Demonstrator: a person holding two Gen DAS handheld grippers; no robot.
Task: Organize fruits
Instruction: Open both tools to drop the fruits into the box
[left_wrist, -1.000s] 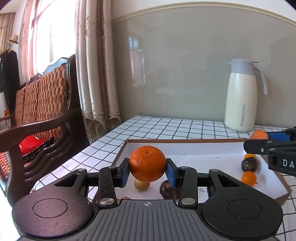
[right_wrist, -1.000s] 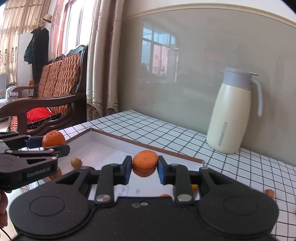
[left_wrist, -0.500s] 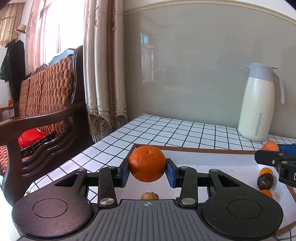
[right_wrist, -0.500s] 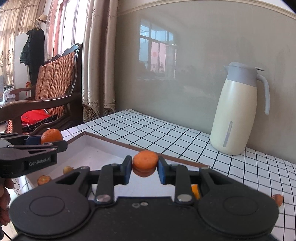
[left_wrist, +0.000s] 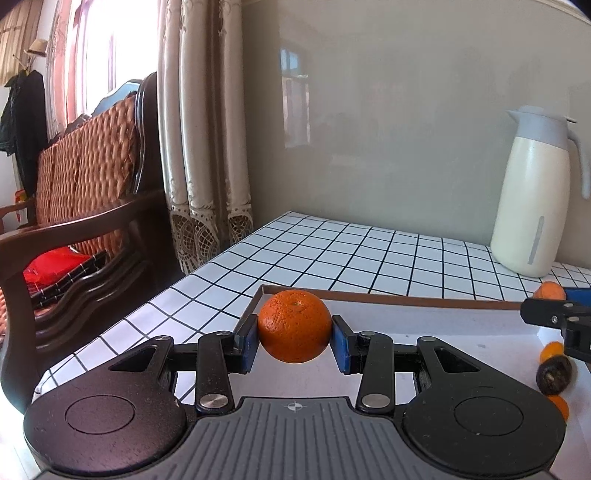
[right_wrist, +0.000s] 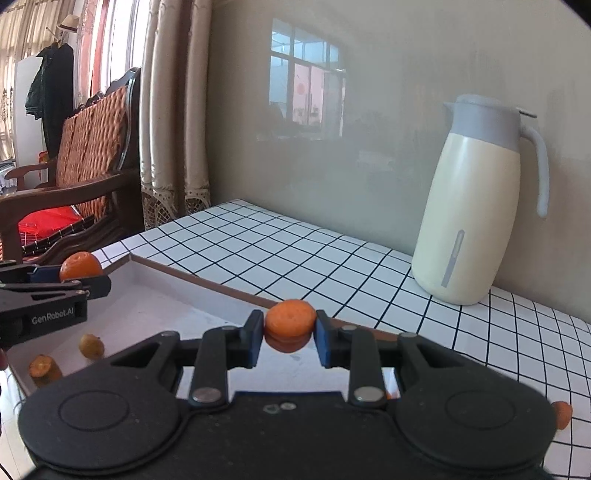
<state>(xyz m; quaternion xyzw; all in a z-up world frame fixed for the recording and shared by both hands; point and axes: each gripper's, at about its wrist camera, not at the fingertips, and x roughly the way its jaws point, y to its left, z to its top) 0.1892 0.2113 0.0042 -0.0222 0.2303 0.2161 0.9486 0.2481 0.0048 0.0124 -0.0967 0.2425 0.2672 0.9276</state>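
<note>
My left gripper (left_wrist: 294, 336) is shut on a large orange (left_wrist: 294, 325) and holds it above the near left corner of the white tray (left_wrist: 461, 325). My right gripper (right_wrist: 290, 331) is shut on a small flat tangerine (right_wrist: 290, 319) above the tray's far rim (right_wrist: 207, 282). Each gripper shows in the other's view, the right one (left_wrist: 554, 314) at the right edge, the left one (right_wrist: 79, 275) at the left edge. Small fruits lie in the tray: a dark one (left_wrist: 555, 374), orange ones (left_wrist: 551, 350), a yellowish one (right_wrist: 91, 345) and an orange one (right_wrist: 43, 366).
A cream thermos jug (right_wrist: 476, 206) stands at the back right of the tiled table (right_wrist: 332, 258). A small orange fruit (right_wrist: 561, 413) lies on the tiles right of the tray. A wooden wicker bench (left_wrist: 81, 206) and curtains (left_wrist: 207, 129) stand to the left.
Both grippers have risen and pulled back a little with their fruit still held. The left view has swung left, so less of the tray shows.
</note>
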